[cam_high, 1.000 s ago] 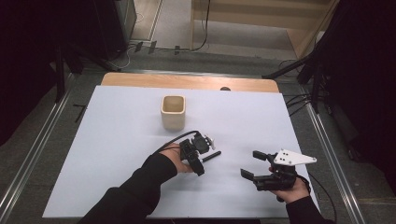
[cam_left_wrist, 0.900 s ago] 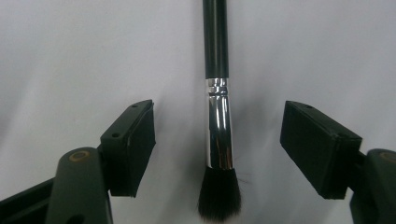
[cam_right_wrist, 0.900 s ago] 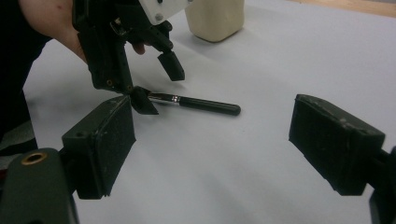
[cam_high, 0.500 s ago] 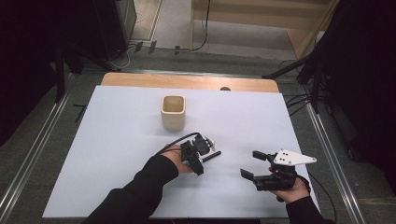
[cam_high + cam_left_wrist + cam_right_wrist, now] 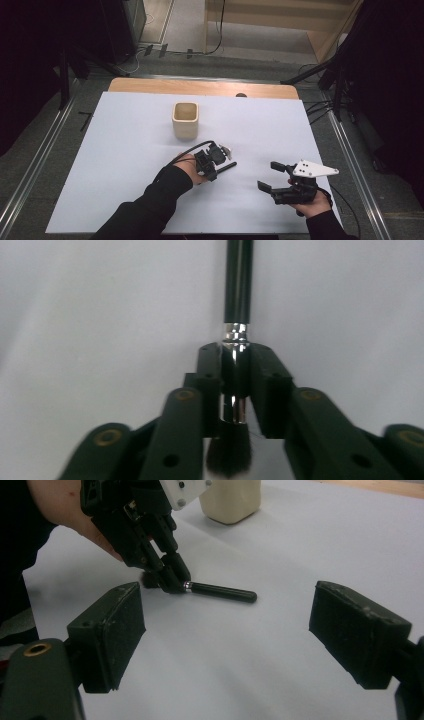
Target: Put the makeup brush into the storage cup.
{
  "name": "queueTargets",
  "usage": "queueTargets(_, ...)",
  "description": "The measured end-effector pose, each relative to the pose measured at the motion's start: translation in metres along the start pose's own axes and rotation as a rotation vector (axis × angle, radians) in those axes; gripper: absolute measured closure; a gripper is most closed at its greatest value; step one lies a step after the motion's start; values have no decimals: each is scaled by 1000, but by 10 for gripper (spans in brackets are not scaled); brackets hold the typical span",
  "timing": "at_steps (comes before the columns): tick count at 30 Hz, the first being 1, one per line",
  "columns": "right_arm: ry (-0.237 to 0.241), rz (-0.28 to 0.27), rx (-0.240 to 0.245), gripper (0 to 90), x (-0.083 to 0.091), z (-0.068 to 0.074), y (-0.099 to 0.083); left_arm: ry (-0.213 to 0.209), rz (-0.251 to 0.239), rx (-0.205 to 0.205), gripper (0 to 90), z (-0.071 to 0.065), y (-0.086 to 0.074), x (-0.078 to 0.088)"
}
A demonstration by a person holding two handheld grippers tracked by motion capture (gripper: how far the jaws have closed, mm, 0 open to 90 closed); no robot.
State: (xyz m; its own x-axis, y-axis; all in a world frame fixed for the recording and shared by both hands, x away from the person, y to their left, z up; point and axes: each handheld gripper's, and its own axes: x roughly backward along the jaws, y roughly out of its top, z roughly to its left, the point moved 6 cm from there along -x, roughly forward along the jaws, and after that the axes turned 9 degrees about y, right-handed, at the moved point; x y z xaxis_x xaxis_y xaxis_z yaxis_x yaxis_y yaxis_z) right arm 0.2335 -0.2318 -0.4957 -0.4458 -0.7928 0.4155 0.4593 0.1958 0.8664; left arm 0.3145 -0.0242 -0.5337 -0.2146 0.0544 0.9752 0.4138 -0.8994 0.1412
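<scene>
Brush [image 5: 235, 365] is pinched at its ferrule by the left gripper [image 5: 216, 165], whose jaws just closed (right gripper [image 5: 272, 175] spread, idle); unlifted, short of the cup [image 5: 185, 120].

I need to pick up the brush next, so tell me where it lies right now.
In the high view the brush lies on the white table right of centre, in front of the cream cup, its metal collar pinched by the left gripper; the right gripper waits open to its right.

Cream square cup [image 5: 185, 120] on white table sheet [image 5: 125, 150].
</scene>
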Motion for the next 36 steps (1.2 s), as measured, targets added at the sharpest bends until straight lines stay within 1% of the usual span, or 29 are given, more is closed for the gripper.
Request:
queueTargets(2,0,0,0,152,0,0,0,-6,4,7,771,-1,0,0)
queueTargets(6,0,1,1,152,0,0,0,-3,11,0,777,-1,0,0)
queueTargets(10,0,1,0,152,0,0,0,-8,5,-11,779,0,0,0)
queueTargets(14,0,2,1,152,0,0,0,-9,3,-13,781,0,0,1)
queueTargets(15,0,2,2,152,0,0,0,-13,-5,-7,781,-1,0,1)
queueTargets(18,-1,2,2,153,0,0,0,-25,-13,-5,781,0,0,2)
queueTargets(19,-2,0,3,154,0,0,0,-31,-34,-1,781,2,0,6)
queueTargets(20,-2,0,3,154,0,0,0,-31,-34,-1,781,2,0,6)
queueTargets(21,0,-1,0,154,0,0,0,-45,-59,16,781,4,0,11)
queueTargets(23,3,-4,-1,154,0,1,0,-50,-68,17,781,5,0,14)
queueTargets(24,5,-6,2,154,0,1,1,-62,-91,25,781,7,-1,19)
queueTargets(25,6,-5,4,154,0,1,1,-62,-91,25,781,7,-1,19)
queueTargets(26,7,-6,4,154,0,1,1,-71,-116,23,781,9,-3,24)
queueTargets(27,7,-6,4,154,0,1,1,-71,-116,23,781,9,-3,24)
queueTargets(28,10,-8,11,154,0,2,1,-80,-132,24,781,10,-5,29)
queueTargets(30,14,-10,11,154,0,2,2,-85,-138,23,781,10,-7,31)
queueTargets(31,25,-17,9,155,-1,4,3,-89,-151,20,781,11,-11,36)
queueTargets(32,28,-19,10,155,-1,4,3,-89,-151,20,781,11,-11,36)
queueTargets(33,37,-22,19,155,-2,5,4,-95,-171,26,781,12,-15,41)
queueTargets(34,37,-22,19,155,-2,5,4,-95,-171,26,781,12,-15,41)
queueTargets(35,40,-21,22,160,-2,6,4,-100,-186,22,781,12,-17,43)
queueTargets(36,43,-21,27,166,-3,7,5,-104,-199,29,781,12,-19,45)
